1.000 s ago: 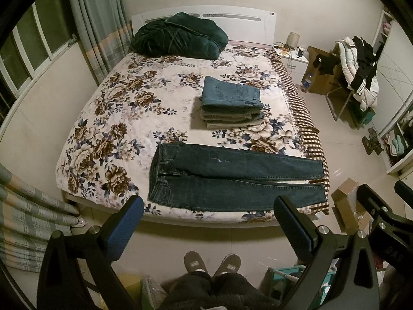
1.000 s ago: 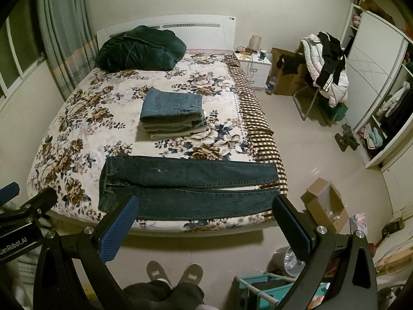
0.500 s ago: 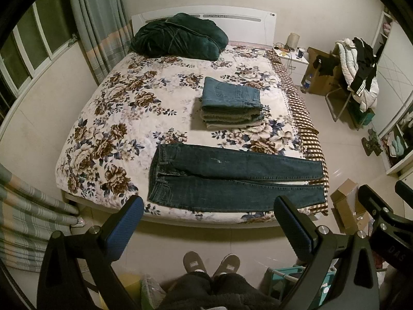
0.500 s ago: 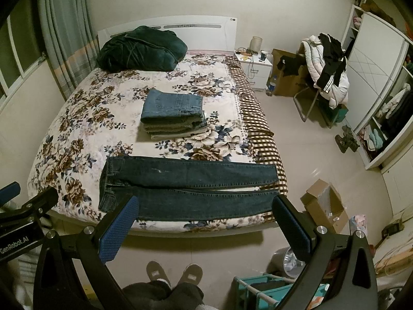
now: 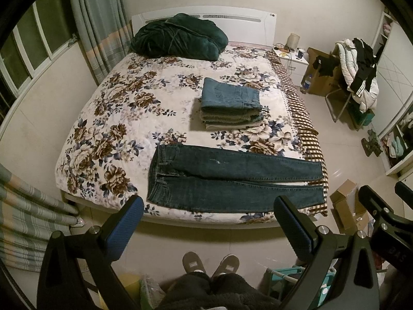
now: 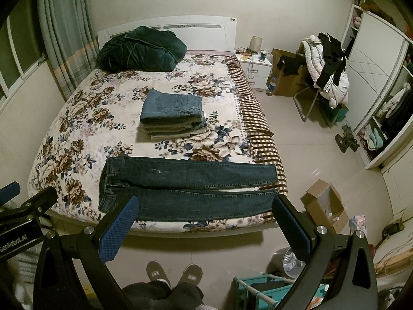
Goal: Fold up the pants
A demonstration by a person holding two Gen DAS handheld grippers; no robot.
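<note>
Dark jeans (image 5: pixel 232 180) laid flat across bed (image 5: pixel 108 129) foot, waistband left; folded stack (image 5: pixel 231 108) beyond; left tongs (image 5: pixel 209 222) wide apart, empty.

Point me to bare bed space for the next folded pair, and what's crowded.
Free: floral bedspread left of the folded stack, between the green blanket and the dark jeans. A narrower strip lies between stack and jeans. Crowded: the near edge under the jeans, the headboard end under the blanket.

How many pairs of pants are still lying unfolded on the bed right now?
1. The dark jeans lie spread flat along the bed's near edge, waistband at the left, legs toward the checkered side. The folded stack sits mid-bed behind them; whether anything hides under the green blanket cannot be told.
</note>
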